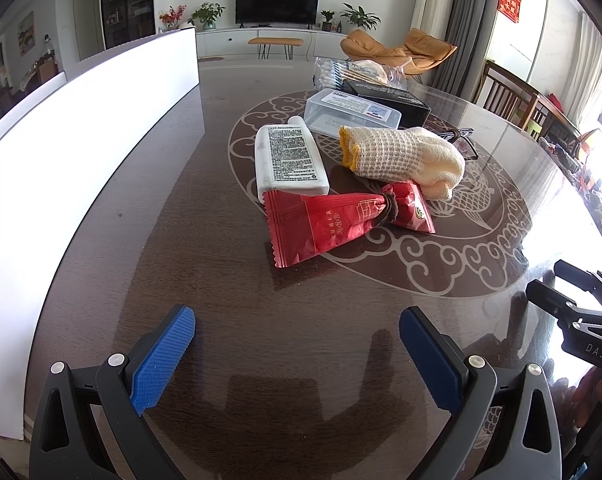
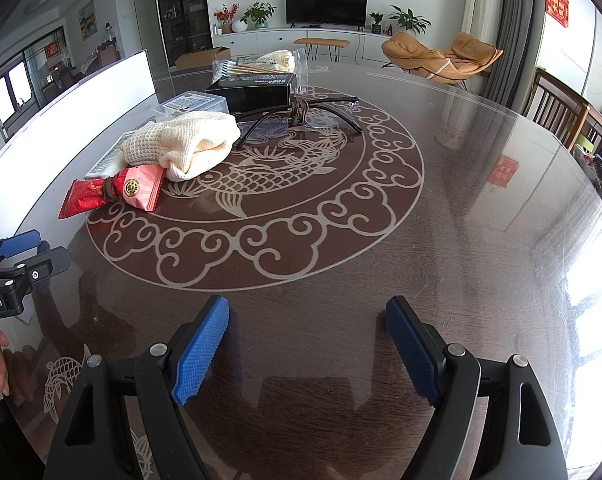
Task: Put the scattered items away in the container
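Red foil sachet [image 1: 333, 224], cinched at its waist by a brown band, lies nearest on the table [image 1: 221, 280], at 12 o'clock from the left gripper [image 1: 297, 344]. Touching it at its 12: white bottle [image 1: 289, 160] lying flat, and the knit glove [image 1: 405, 156]. Behind those sit the clear lidded box [image 1: 349, 112], the black box [image 1: 389, 98] and the bagged cotton swabs [image 1: 357, 70].

White container [image 1: 61, 160] runs along the 9 to 11 side, wall well apart from the pile.

Both grippers spread wide, nothing between the pads, hovering short of the items; right gripper [image 2: 305, 340] likewise empty.

Judgement: take the sachet first and pinch at the banded waist, since the foil ends will likely slip. Low approach avoids nudging the bottle.

Right wrist view alone shows the spectacles [image 2: 301, 118] whole, with a band on the bridge, at 12; the glove hides most of them from the left. Left view alone shows the bottle's full label.
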`<state>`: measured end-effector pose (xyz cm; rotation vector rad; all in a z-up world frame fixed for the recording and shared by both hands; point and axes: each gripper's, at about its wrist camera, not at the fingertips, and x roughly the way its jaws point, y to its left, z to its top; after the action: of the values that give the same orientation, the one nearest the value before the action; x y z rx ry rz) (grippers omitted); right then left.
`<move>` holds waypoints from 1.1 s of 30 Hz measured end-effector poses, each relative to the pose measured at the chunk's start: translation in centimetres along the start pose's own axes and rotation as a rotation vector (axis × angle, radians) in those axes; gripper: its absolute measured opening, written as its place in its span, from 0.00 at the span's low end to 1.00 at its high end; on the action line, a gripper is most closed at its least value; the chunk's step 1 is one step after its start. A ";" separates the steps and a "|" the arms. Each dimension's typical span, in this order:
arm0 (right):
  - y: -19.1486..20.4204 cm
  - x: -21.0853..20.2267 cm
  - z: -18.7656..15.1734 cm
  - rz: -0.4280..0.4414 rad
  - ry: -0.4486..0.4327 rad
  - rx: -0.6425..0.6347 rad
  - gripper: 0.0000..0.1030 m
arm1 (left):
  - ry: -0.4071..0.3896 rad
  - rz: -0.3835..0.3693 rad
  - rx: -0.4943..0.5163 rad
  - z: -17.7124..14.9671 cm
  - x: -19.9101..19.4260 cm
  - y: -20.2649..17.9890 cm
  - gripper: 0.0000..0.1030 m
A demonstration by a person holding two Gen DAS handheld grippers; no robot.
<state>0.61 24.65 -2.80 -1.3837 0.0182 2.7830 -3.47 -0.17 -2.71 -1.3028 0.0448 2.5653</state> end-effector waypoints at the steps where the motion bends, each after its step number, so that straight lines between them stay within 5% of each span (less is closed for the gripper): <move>1: 0.0 0.0 0.0 0.000 0.000 0.000 0.79 | 0.000 -0.002 0.001 0.0 0.0 0.1 1.00; 9: 0.0 0.0 0.1 0.002 -0.001 0.004 0.80 | -0.033 -0.094 -0.062 -0.6 -1.0 2.7 1.00; 12: 0.1 0.4 1.3 0.099 -0.019 0.042 0.79 | -0.023 -0.069 -0.039 -0.7 -1.0 2.6 1.00; 20: 5.1 2.9 13.1 0.214 -0.149 -0.022 0.79 | -0.018 -0.047 -0.023 -1.1 -1.4 2.0 1.00; 23: 8.3 5.7 15.7 0.362 -0.074 -0.093 0.79 | -0.019 -0.047 -0.023 -0.9 -1.3 1.8 1.00; 27: 11.0 9.6 14.6 0.262 0.092 -0.253 0.79 | -0.023 -0.061 -0.031 -0.9 -1.5 1.8 1.00; 33: 6.1 5.6 9.9 0.320 0.215 -0.087 0.79 | -0.018 -0.042 -0.019 -0.8 -1.5 1.1 1.00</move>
<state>-10.85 18.95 -1.37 -1.8465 0.1381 2.8920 -2.26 -1.69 -2.05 -1.2734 -0.0106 2.5479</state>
